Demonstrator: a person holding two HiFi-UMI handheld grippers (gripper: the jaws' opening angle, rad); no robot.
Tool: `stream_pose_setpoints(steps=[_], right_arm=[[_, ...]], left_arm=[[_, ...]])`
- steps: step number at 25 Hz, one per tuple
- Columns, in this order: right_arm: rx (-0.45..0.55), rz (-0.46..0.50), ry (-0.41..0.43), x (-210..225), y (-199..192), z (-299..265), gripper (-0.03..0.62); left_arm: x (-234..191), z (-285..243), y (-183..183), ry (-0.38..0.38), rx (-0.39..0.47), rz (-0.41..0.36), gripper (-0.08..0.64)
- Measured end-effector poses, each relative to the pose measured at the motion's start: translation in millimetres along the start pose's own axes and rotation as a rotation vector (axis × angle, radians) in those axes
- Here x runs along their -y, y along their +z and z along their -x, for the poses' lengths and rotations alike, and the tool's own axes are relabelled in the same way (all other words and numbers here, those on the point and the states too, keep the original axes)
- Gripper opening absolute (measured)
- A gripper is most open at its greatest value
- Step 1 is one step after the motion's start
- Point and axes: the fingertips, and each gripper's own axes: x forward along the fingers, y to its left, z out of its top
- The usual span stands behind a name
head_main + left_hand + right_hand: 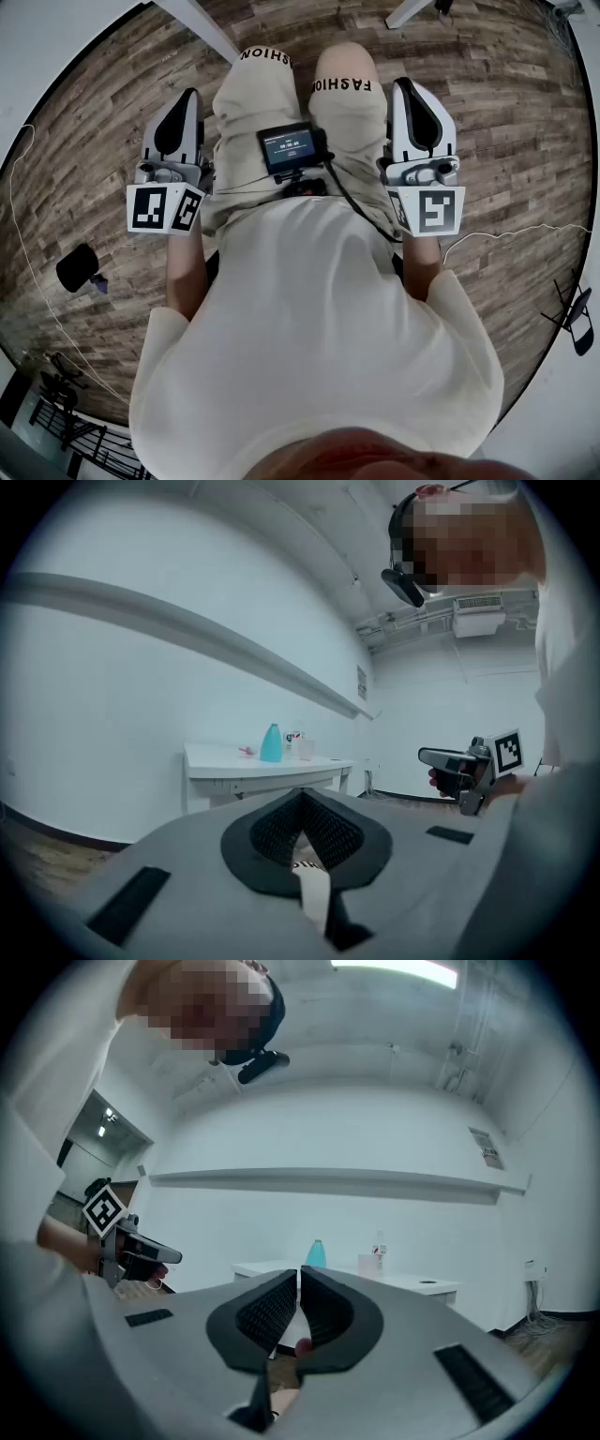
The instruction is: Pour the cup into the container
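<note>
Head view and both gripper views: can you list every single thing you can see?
table: 1, white, by the far wall
big bottle: 1, teal, on the table
cup: 1, clear, on the table, right of the big bottle
small bottle: 1, clear with a red label, on the table beside the cup
small thing: 1, pink, on the table, left of the big bottle in the left gripper view; too small to tell what it is
floor: 1, brown wood planks
screen: 1, black, at the person's waist
person: 1, cream clothes, standing
left gripper: 1, grey with black pads, shut, empty
right gripper: 1, grey with black pads, shut, empty
</note>
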Motion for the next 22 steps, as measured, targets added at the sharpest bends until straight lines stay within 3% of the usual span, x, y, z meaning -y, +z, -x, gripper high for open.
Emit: stream_pose_setpoints(steps=[4, 6, 12, 22], right_arm=[[-0.007, -0.092, 0.040, -0.4, -3.3, -1.3, 0.017], [-0.010, -0.113, 0.058, -1.8, -3.3, 0.2, 0.055], [-0.003, -0.107, 0.062, 1.6, -1.4, 2.0, 0.072], [0.015, -0.111, -0.001, 24.4, -0.4, 12.8, 0.072]], left_arm=[[3.4, -2.6, -1.1, -0.005, -0.013, -0.016, 0.011], [4.8, -4.4, 0.1, -0.007, -0.013, -0.020, 0.011], [13.2, -17.0, 0.1, -0.040, -0.021, -0.039, 0.011], [29.1, -31.8, 1.5, -0.080, -0.041, -0.058, 0.011]])
